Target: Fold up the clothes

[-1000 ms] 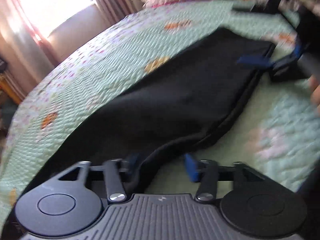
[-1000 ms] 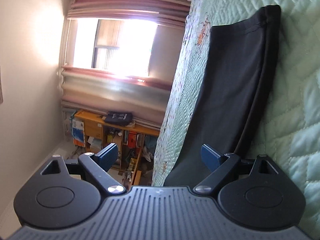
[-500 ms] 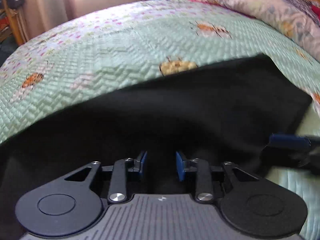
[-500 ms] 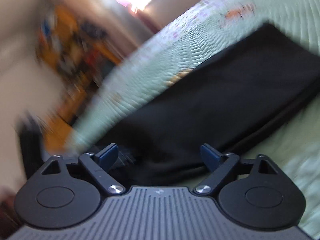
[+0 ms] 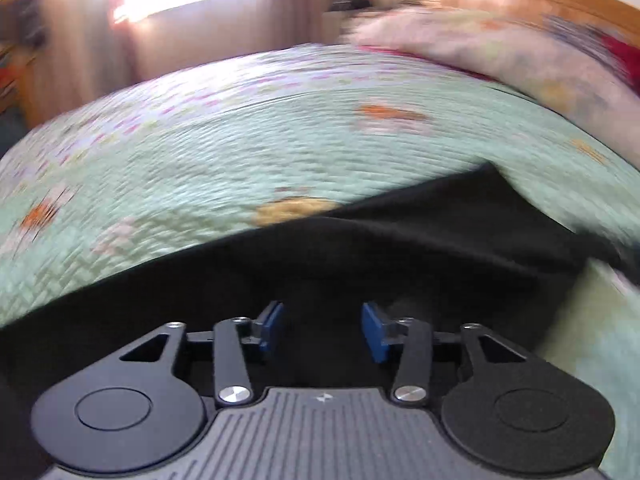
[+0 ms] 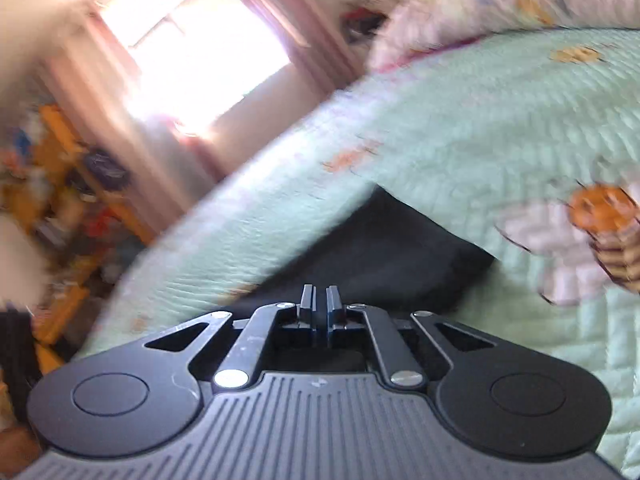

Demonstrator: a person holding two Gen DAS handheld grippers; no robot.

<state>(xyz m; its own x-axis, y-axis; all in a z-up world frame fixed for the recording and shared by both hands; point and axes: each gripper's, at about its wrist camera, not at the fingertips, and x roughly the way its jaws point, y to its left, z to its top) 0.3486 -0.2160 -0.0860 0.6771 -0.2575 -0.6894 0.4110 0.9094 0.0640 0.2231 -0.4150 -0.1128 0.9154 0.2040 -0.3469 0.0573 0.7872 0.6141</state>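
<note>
Lying limp across the near side of the quilted bed (image 5: 240, 152): black garment (image 5: 400, 264), soft, light, likely to sag. Left gripper (image 5: 322, 332) jaws opening, spread above cloth. Right gripper (image 6: 319, 312) jaws closing, nearly together, fabric between unclear. Best pinched at a hemmed corner.

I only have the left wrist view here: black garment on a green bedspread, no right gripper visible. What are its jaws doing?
Observer: The right gripper has its jaws closing, nearly together.
Operator: Is cloth between them?
Observer: The black garment lies right at their tips; whether it is pinched, I cannot tell.
Operator: Anything else in the room?
Observer: A cluttered shelf stands by the window.
</note>
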